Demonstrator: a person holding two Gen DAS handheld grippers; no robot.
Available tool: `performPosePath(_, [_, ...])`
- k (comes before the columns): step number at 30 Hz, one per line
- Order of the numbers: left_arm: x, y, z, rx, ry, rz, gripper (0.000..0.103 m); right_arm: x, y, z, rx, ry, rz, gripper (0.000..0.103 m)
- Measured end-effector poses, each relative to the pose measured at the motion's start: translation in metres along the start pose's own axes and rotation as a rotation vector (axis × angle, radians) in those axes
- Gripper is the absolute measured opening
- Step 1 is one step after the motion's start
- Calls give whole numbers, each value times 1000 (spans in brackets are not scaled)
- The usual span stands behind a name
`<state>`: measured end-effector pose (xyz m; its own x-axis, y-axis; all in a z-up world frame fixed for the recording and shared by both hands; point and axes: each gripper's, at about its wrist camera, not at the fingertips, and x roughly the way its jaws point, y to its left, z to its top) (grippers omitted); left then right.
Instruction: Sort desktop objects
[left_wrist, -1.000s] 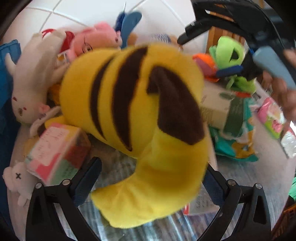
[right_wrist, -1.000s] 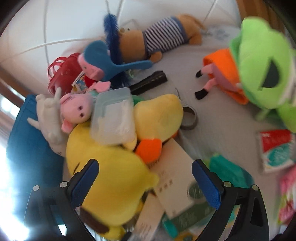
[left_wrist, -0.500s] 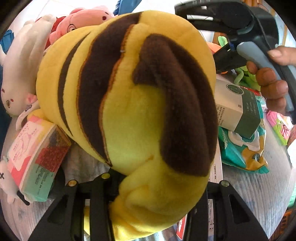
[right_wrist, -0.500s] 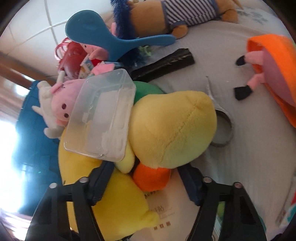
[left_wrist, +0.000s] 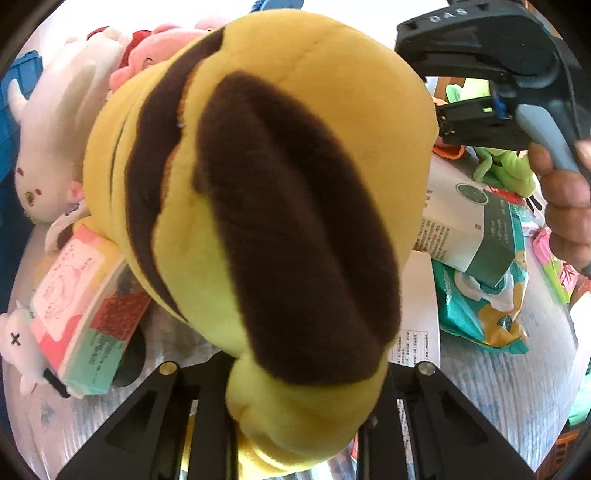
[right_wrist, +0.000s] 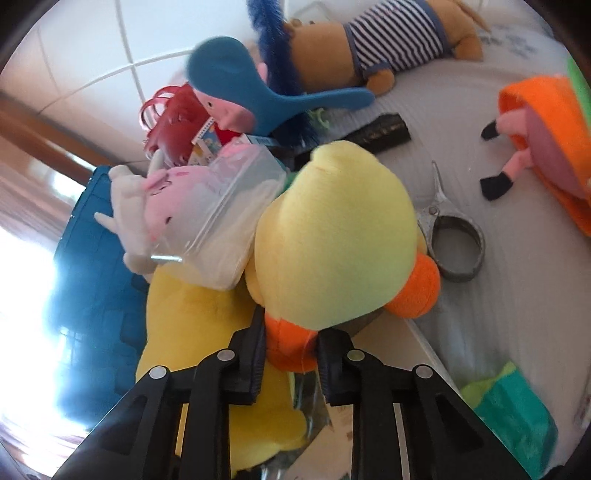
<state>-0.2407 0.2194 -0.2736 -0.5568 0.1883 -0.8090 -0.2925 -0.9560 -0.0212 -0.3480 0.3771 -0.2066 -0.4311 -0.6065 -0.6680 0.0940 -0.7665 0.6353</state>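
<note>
Left claw (left_wrist: 295, 417) closing on yellow brown-striped plush (left_wrist: 258, 206); right claw (right_wrist: 290, 354) clenched on yellow plush duck's orange foot (right_wrist: 290, 345). Only right view shows metal clip (right_wrist: 452, 240).

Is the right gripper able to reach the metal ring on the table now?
Probably not yet. The right gripper is shut on the yellow duck plush, which bulges between the fingers and the metal ring. The ring itself lies uncovered.

Right gripper (right_wrist: 290, 352) clamped on orange foot (right_wrist: 286, 349) of yellow duck plush (right_wrist: 336, 236); clear plastic box (right_wrist: 225, 218) touching duck's left side; metal ring clamp (right_wrist: 456, 240) just right.
</note>
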Motion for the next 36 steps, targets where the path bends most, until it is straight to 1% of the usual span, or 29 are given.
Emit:
performPosePath(7, [-19,-5,-3,12,-14,34,17,-18,8,-9,-26,-45,-38,20])
performPosePath(14, [-39,-12,-1,15,-37,55,17,-38,18,-12,-27,-78,-11,20])
performPosePath(15, [-34,-11,2,14,-40,54,17,-42,19,-11,-23,-84,-5,20])
performPosePath(16, [-27,-10,4,14,-41,53,17,-46,19,-9,-22,-96,-13,20])
performPosePath(19, [-26,-12,4,12,-40,56,17,-54,15,-4,-16,-133,-83,20])
performPosePath(20, [-26,-13,4,11,-40,57,17,-56,12,-3,-12,-140,-109,22])
performPosePath(21, [-25,-11,5,10,-40,57,17,-55,10,-1,-13,-134,-141,24])
performPosePath(22, [-23,-7,6,8,-39,55,17,-50,7,0,-12,-105,-164,25])
performPosePath(24, [-24,-4,6,3,-40,51,17,-42,2,0,1,-42,-176,29])
performPosePath(25, [-24,-4,7,-2,-40,49,17,-42,3,-1,-3,-35,-175,32])
performPosePath(27, [-27,-3,7,-3,-41,46,17,-45,5,-4,-6,-31,-170,34])
performPosePath(28, [-32,3,4,-4,-40,44,17,-48,7,-4,-2,-47,-165,43])
performPosePath(29, [-35,6,2,-4,-39,43,17,-51,9,-5,3,-63,-160,62])
performPosePath(30, [-34,5,3,-4,-36,41,17,-53,10,-4,6,-78,-163,76])
performPosePath(31, [-33,5,3,-3,-34,40,17,-51,6,-2,18,-81,-173,103])
performPosePath(32, [-33,5,2,0,-31,40,17,-46,0,1,40,-73,-182,102])
performPosePath(33, [-34,6,2,1,-29,40,17,-42,-7,2,77,-46,-155,102])
performPosePath(34, [-35,7,2,0,-28,38,17,-39,-15,2,128,1,-93,98])
performPosePath(35, [-36,8,2,-1,-28,37,17,-41,-21,-1,180,26,-37,85])
performPosePath(36, [-36,9,1,0,-29,34,17,-49,-21,-5,209,15,1,80])
